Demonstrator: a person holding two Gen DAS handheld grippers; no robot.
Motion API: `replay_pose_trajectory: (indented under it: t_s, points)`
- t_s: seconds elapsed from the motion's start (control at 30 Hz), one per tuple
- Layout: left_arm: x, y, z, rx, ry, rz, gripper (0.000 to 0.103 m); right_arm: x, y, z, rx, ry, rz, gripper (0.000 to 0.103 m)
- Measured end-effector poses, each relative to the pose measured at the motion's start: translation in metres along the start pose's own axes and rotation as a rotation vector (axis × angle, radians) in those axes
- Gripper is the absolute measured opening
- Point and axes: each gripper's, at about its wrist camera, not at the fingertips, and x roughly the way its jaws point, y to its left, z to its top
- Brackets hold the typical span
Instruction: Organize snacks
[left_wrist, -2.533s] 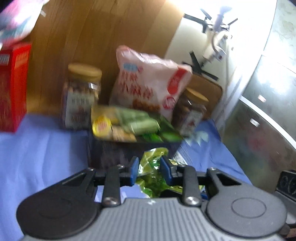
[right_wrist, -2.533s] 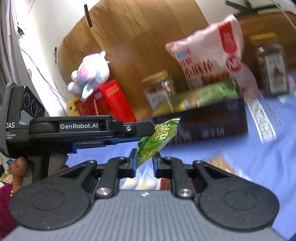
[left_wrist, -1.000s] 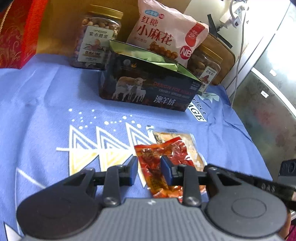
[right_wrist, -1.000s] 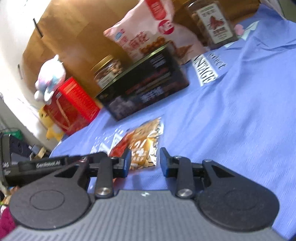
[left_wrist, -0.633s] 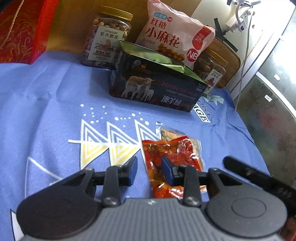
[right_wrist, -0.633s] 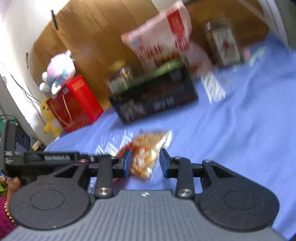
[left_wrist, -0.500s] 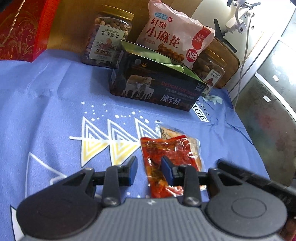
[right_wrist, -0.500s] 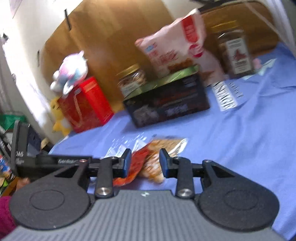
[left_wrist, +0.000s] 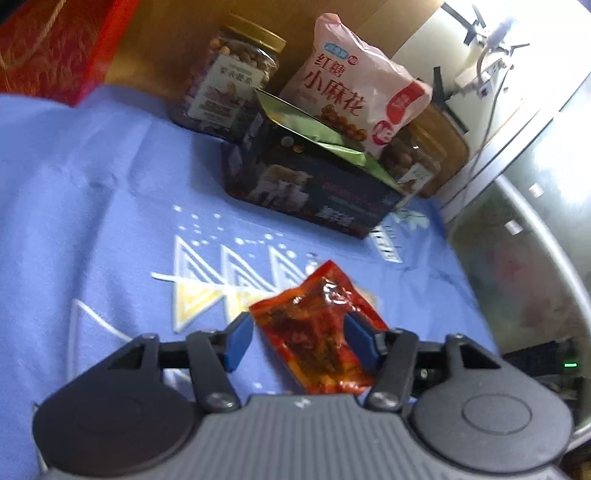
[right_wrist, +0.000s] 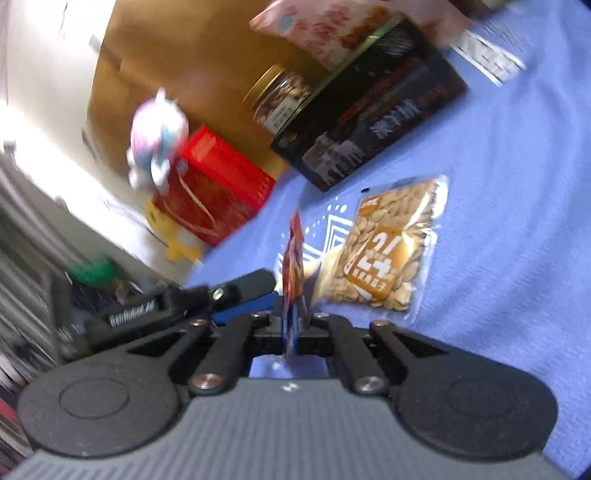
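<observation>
A red snack packet is lifted off the blue cloth. My right gripper is shut on it and holds it edge-on. My left gripper is open, its blue pads on either side of the packet without pinching it. A clear packet of seeds with an orange label lies flat on the cloth to the right of the right gripper. The dark open box holding green snacks stands further back, also seen in the right wrist view.
Behind the box stand a nut jar, a pink snack bag and a second jar. A red gift box is at the far left. A plush toy sits on the red box. A blue cloth covers the table.
The red packet has come up off the cloth and off the seed packet. My right gripper has shut on it. My left gripper has opened wider.
</observation>
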Motion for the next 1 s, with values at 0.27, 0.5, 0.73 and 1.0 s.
replay_pose_trajectory:
  t_s: [0.27,0.5,0.73,1.0]
  points:
    - [0.003,-0.003,0.006,-0.082,0.036,-0.170,0.056,-0.012,-0.008,0.018,0.223,-0.030,0.195,0.004]
    - [0.007,-0.031,0.043,0.004,-0.019,-0.187,0.032,-0.005,0.010,0.053,0.167,-0.077,0.201,0.004]
    - [0.001,-0.040,0.080,0.042,-0.112,-0.191,0.034,-0.005,0.030,0.108,0.058,-0.171,0.217,0.004]
    - [0.019,-0.030,0.094,0.007,-0.113,-0.150,0.034,0.035,0.020,0.165,-0.060,-0.235,0.063,0.005]
